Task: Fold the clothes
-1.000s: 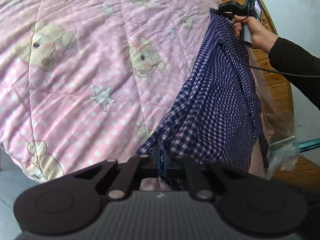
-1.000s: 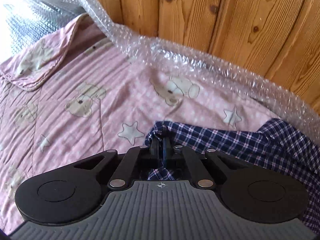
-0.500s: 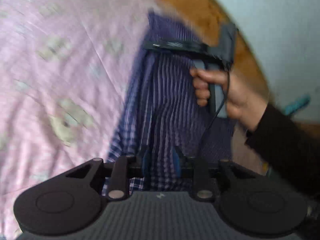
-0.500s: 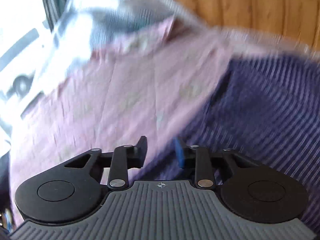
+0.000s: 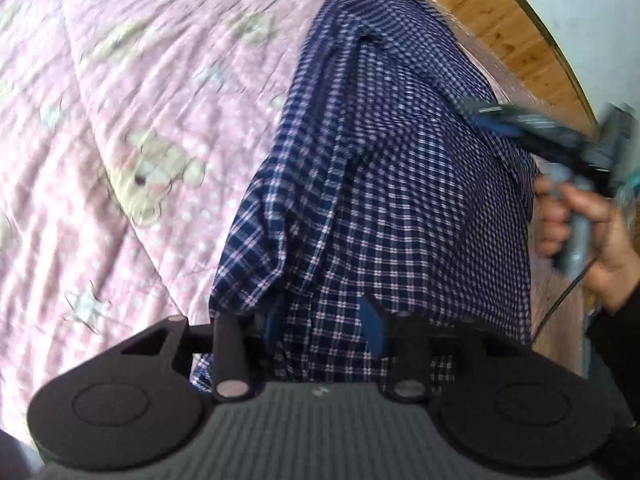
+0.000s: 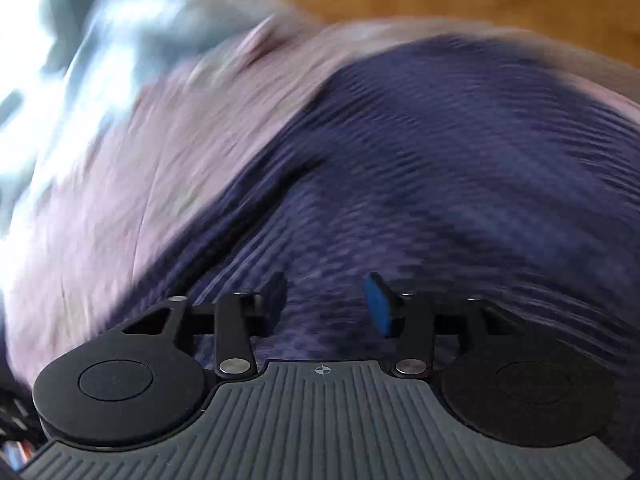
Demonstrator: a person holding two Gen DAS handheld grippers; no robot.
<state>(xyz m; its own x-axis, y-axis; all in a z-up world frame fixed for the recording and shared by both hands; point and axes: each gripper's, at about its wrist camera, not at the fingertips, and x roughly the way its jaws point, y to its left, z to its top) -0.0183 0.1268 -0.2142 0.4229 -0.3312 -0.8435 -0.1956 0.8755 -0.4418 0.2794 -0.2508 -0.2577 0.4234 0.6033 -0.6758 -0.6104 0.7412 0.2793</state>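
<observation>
A navy and white checked shirt point(image 5: 380, 168) lies in a long bunched heap along the right side of a pink quilt point(image 5: 120, 128). My left gripper point(image 5: 320, 320) is open, its blue pads apart just over the shirt's near end. My right gripper point(image 5: 480, 116) shows blurred in the left wrist view, held in a hand point(image 5: 580, 220) at the shirt's right edge. In the blurred right wrist view the right gripper point(image 6: 326, 304) is open above the shirt point(image 6: 440, 180), with nothing between its pads.
The pink quilt point(image 6: 120, 160) has bear and star prints and covers the bed. A wooden board point(image 5: 500, 20) runs along the bed's far right side. A dark sleeve point(image 5: 616, 340) reaches in from the right.
Both grippers were shut on the shirt's corners a second ago and have opened. The shirt has dropped onto the quilt. Both cameras have swung quickly; the right gripper has come nearer.
</observation>
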